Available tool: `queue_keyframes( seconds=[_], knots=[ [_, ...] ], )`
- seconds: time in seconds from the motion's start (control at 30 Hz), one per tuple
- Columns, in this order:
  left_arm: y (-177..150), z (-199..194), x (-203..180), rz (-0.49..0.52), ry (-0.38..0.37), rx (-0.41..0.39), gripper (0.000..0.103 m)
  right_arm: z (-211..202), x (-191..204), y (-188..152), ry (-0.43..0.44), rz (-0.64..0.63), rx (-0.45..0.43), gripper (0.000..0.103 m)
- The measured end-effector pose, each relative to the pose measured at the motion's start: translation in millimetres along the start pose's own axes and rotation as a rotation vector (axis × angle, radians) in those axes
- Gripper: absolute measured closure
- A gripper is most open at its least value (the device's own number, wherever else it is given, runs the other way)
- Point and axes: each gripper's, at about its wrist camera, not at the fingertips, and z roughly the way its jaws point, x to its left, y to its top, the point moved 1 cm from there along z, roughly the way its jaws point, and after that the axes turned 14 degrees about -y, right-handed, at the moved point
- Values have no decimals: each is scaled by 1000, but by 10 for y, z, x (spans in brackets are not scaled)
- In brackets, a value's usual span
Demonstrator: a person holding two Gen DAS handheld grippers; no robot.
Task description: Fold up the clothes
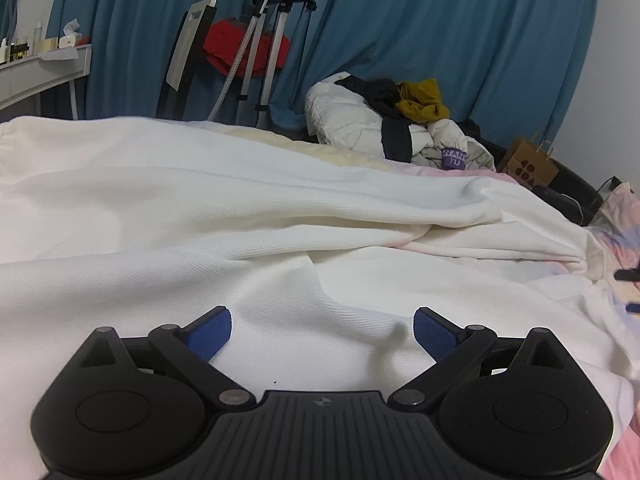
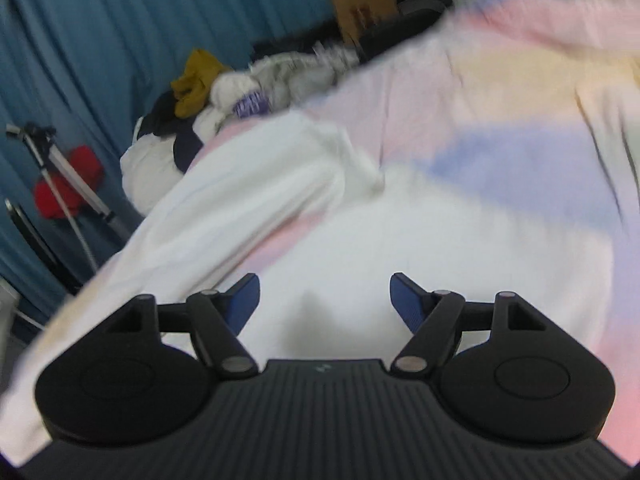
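Observation:
A white ribbed garment (image 1: 248,216) lies spread and creased across the bed, filling most of the left wrist view. My left gripper (image 1: 322,330) is open just above its near part, blue pads (image 1: 212,336) wide apart, holding nothing. In the blurred, tilted right wrist view the same white garment (image 2: 320,240) lies on a pastel pink, blue and yellow sheet (image 2: 500,120). My right gripper (image 2: 325,300) is open over the white cloth and empty. A dark tip of it shows at the right edge of the left wrist view (image 1: 628,274).
A pile of other clothes (image 1: 384,120), white, black and mustard, sits at the far side of the bed; it also shows in the right wrist view (image 2: 208,100). Beyond are blue curtains (image 1: 440,40), a garment steamer stand (image 1: 264,40) with red cloth, a brown paper bag (image 1: 528,162) and a shelf (image 1: 44,68).

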Motion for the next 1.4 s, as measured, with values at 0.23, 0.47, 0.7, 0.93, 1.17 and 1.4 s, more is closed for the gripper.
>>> queue_keyframes(
  seconds=[0.23,0.47,0.7,0.93,1.17,1.4],
  knots=[
    [-33,-117,-84,-4,-9,8,4,-511,-203,-361,110,149,38,33],
    [-66,-256,-242,68,41,21,4,-413,-303,-349,207,262,116,33],
    [100,72,-659,377,114,85,5,-13,-169,-287,237,327,127,36],
    [429,1054,-1063,612,115,155,15,154,-112,-292,222,314,146,39],
    [741,2267,-1188,651,140,276,91,190,-112,-242,218,303,111,39],
    [1384,2387,-811,484,153,158,94,358,-92,-206,227,305,118,39]
  ],
)
